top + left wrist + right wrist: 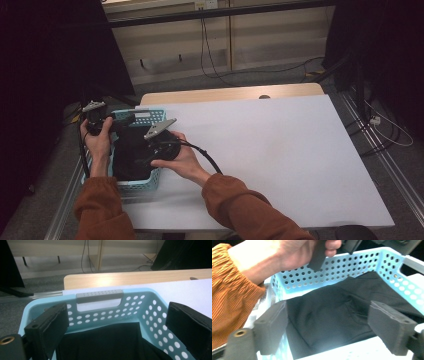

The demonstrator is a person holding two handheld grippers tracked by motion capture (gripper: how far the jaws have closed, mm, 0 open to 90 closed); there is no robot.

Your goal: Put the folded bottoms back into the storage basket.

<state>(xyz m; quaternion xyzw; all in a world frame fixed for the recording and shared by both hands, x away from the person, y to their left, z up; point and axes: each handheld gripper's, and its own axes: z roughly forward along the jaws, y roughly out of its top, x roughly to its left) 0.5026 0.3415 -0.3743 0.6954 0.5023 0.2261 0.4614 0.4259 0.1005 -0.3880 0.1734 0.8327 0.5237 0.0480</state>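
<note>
Both tools hover over the light blue basket [150, 116] at the left edge of the white counter [280, 150] — and the dark cloth [131, 155] lies inside it, bunched against the perforated walls. The left tool [117, 327] is spread wide with nothing between its pads, aimed at the basket's grey handle [99, 296]. The right tool [327, 327] is released too, jaws apart above the cloth — the left hand [294, 255] shows beyond the far wall.

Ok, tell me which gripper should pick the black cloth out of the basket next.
Probably right: the right gripper hangs open over the black cloth, while the left gripper sits at the basket rim.
</note>
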